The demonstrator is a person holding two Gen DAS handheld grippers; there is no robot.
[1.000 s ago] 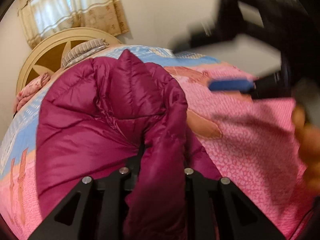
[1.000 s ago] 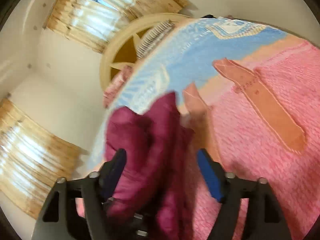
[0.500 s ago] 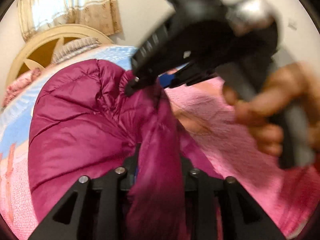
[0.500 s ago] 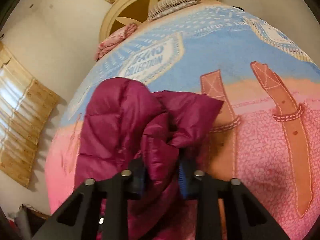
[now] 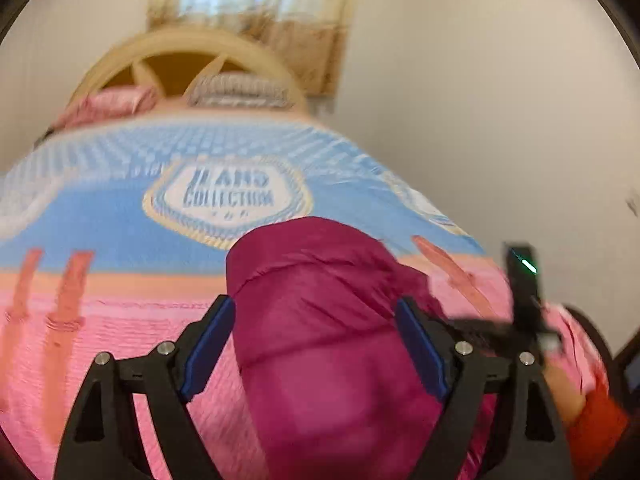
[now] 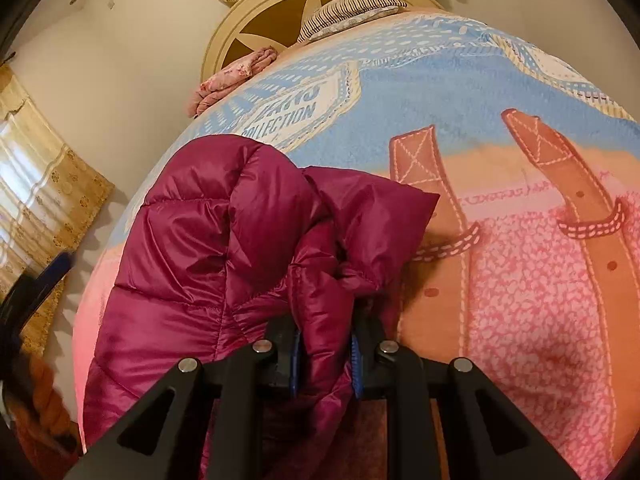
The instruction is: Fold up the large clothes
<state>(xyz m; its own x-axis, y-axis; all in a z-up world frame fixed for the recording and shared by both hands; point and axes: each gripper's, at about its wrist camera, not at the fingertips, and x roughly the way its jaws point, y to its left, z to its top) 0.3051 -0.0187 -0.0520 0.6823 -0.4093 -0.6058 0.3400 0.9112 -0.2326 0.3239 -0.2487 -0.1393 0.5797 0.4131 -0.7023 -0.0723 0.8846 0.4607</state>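
A magenta puffer jacket [image 6: 208, 240] lies bunched on the bed. My right gripper [image 6: 325, 332] is shut on a thick fold of it near the hem, and the fabric bulges out between the blue pads. In the left wrist view the jacket [image 5: 320, 360] runs up between the fingers of my left gripper [image 5: 314, 302]. Its jaws are opening and stand wide, and the pads do not press the fabric. The right gripper's black body [image 5: 520, 304] shows blurred at the right of that view. A blue finger [image 6: 52, 276] of the left gripper shows at the left edge of the right wrist view.
The jacket lies on a pink and blue blanket [image 6: 520, 320] with printed brown straps. At the far end stand a cream headboard [image 6: 280, 12], a striped pillow [image 6: 352, 8] and a pink pillow [image 6: 236, 76]. Yellow curtains [image 6: 44, 200] hang at the left. An orange sleeve [image 5: 596, 432] is at the right.
My left gripper has let go of the jacket fold, opened wide and swung away leftward. My right gripper came down over the jacket and closed on a fold.
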